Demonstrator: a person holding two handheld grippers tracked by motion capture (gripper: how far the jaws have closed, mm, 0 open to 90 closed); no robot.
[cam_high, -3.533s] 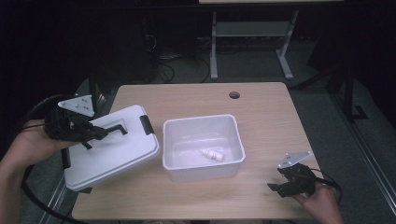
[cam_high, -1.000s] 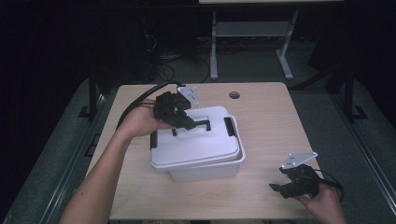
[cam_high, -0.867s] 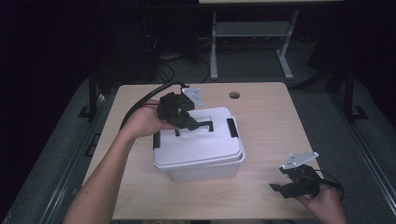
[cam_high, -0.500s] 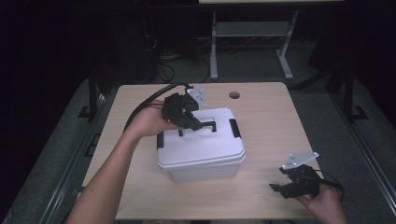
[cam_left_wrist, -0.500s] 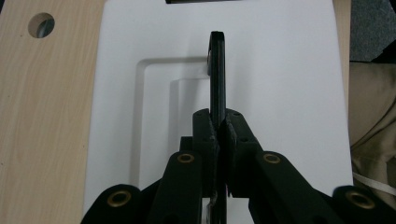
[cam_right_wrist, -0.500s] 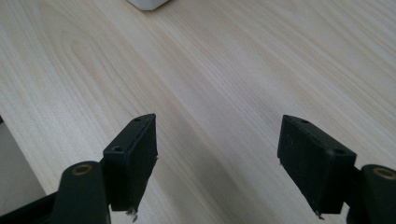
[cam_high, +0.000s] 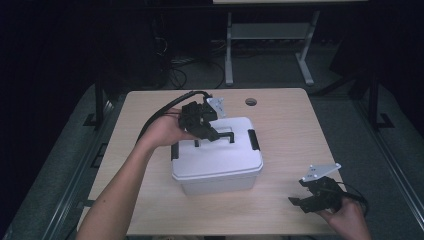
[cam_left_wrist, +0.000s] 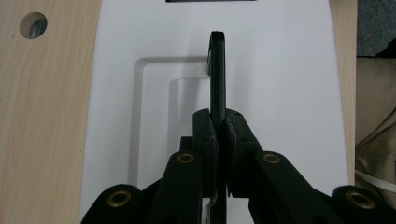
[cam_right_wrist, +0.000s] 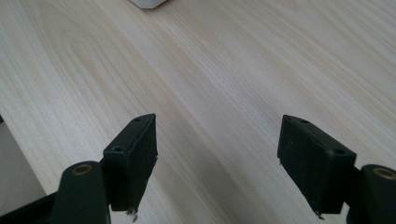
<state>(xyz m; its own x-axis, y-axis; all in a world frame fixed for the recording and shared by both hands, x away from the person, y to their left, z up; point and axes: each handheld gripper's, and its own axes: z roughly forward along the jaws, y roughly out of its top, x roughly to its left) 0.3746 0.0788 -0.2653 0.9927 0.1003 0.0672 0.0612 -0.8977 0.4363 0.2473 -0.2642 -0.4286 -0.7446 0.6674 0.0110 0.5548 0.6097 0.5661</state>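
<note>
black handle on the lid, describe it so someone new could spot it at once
Find the wooden table, then the white box at its middle with a white lid. The black handle stands up from the lid's recess, pinched by the left gripper, unlike the flat black side latches.

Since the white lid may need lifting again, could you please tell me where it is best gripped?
Grip the black handle at mid-span, coming from straight above. It stands upright over the recess in the white lid, thin enough to pinch across; the left hand-held gripper holds it just so.
</note>
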